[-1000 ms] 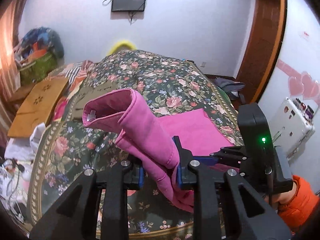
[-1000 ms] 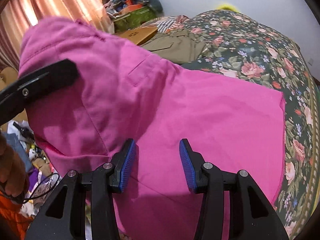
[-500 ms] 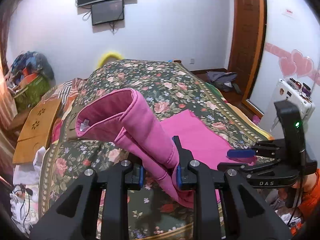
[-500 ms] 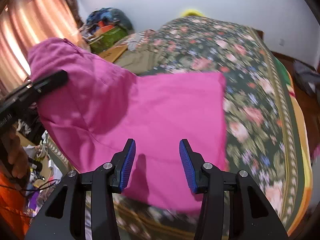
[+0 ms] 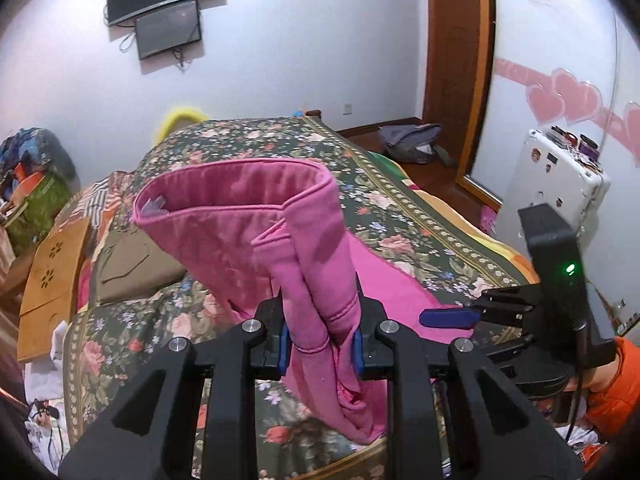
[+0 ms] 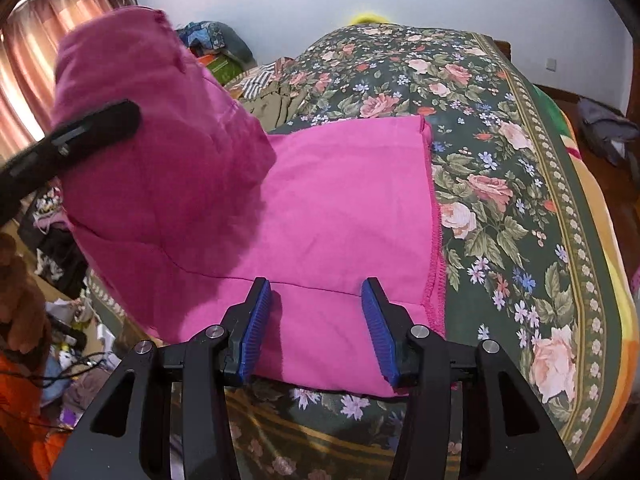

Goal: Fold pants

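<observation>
Pink pants [image 6: 344, 200] lie partly flat on a floral bedspread [image 6: 500, 168]. My left gripper [image 5: 320, 344] is shut on a bunched part of the pants [image 5: 248, 216] and holds the waistband end lifted above the bed. That raised part also shows at the left of the right wrist view [image 6: 152, 128]. My right gripper [image 6: 318, 328] is open and empty, low over the near edge of the flat pink cloth. It also shows at the right of the left wrist view [image 5: 448, 318].
Folded khaki clothing [image 5: 136, 264] lies on the bed's left side beside a wooden board [image 5: 52, 272]. Clutter fills the floor at left [image 6: 60, 320]. A white case [image 5: 560, 176] and a wooden door [image 5: 456, 48] stand at right.
The left gripper lifted the bunched pants higher and turned to the right. The right gripper drew back toward the near edge of the flat cloth and stayed open.
</observation>
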The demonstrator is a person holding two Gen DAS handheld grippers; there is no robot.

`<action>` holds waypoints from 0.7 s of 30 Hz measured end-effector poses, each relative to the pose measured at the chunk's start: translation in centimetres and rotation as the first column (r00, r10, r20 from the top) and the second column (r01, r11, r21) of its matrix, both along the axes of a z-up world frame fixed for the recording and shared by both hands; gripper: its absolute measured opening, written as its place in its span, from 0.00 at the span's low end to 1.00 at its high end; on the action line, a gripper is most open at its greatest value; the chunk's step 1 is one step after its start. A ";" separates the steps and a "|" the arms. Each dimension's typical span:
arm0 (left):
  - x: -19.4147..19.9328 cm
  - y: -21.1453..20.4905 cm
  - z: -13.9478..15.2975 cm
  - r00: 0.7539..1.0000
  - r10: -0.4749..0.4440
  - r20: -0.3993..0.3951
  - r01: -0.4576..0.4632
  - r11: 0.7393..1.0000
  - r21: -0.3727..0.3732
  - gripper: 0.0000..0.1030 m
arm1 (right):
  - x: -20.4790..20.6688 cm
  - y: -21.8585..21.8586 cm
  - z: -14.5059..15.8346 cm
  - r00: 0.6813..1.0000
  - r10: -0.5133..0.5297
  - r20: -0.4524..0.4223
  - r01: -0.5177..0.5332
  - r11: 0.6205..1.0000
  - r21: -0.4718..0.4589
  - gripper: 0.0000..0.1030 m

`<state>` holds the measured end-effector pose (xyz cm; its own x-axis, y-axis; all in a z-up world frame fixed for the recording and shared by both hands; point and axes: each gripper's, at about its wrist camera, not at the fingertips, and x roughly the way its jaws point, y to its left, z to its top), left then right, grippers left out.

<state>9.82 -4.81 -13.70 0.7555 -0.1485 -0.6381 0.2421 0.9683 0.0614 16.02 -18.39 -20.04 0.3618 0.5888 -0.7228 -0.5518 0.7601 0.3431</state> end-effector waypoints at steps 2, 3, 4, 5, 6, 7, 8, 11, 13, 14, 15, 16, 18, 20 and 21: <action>0.3 -0.4 -0.2 1.000 -0.014 -0.007 0.014 1.000 0.000 0.22 | -0.2 -0.8 0.7 1.000 -0.018 0.016 0.018 1.000 0.004 0.44; 0.4 -0.6 -0.2 1.000 -0.024 -0.012 0.024 1.000 0.000 0.22 | -0.3 -1.1 0.8 0.999 -0.027 0.026 0.027 1.000 0.001 0.44; 0.5 -0.9 -0.3 0.999 -0.033 -0.016 0.033 0.999 -0.001 0.22 | -0.5 -1.7 1.1 0.998 -0.040 0.038 0.040 0.999 -0.006 0.44; 0.6 -1.1 -0.4 0.999 -0.040 -0.020 0.039 0.999 -0.004 0.22 | -0.6 -2.1 1.1 0.998 -0.049 0.043 0.050 0.999 -0.010 0.44; 0.8 -1.3 -0.5 0.998 -0.051 -0.026 0.051 0.999 -0.009 0.22 | -0.6 -2.4 1.1 0.997 -0.057 0.045 0.057 0.998 -0.013 0.44; 1.0 -1.6 -0.6 0.998 -0.060 -0.033 0.059 0.998 -0.012 0.22 | -0.6 -2.7 0.8 0.997 -0.062 0.040 0.063 0.998 -0.017 0.44; 1.1 -1.9 -0.7 0.997 -0.066 -0.038 0.066 0.998 -0.014 0.22 | -0.5 -3.0 0.3 0.997 -0.066 0.025 0.067 0.997 -0.024 0.44; 1.9 -2.6 -1.2 0.993 -0.094 -0.068 0.092 0.995 -0.030 0.22 | -0.3 -3.1 -1.2 0.997 -0.074 -0.023 0.074 0.997 -0.013 0.44; 2.4 -3.2 -1.9 0.988 -0.114 -0.103 0.109 0.993 -0.045 0.22 | -0.2 -3.3 -1.3 0.997 -0.078 -0.030 0.078 0.997 0.010 0.44; 2.6 -3.4 -2.3 0.986 -0.121 -0.118 0.116 0.992 -0.050 0.22 | -0.2 -3.3 -1.2 0.996 -0.078 -0.032 0.078 0.997 0.014 0.44; 3.0 -3.8 -2.8 0.981 -0.132 -0.142 0.125 0.990 -0.057 0.22 | -0.1 -3.4 -1.2 0.996 -0.079 -0.036 0.080 0.997 0.020 0.44; 3.3 -4.1 -3.2 0.978 -0.139 -0.159 0.130 0.989 -0.062 0.22 | -0.1 -3.4 -1.2 0.996 -0.080 -0.036 0.081 0.996 0.021 0.44; 3.7 -4.6 -4.0 0.968 -0.154 -0.200 0.140 0.987 -0.078 0.22 | -0.2 -3.4 -1.2 0.996 -0.081 -0.032 0.082 0.997 0.017 0.44; 4.2 -4.8 -4.9 0.956 -0.164 -0.242 0.144 0.985 -0.097 0.22 | -0.4 -3.4 -1.0 0.996 -0.086 -0.028 0.086 0.996 0.013 0.44; 4.2 -4.9 -5.1 0.954 -0.165 -0.252 0.143 0.984 -0.102 0.22 | -0.5 -3.5 -0.9 0.996 -0.088 -0.026 0.088 0.996 0.012 0.44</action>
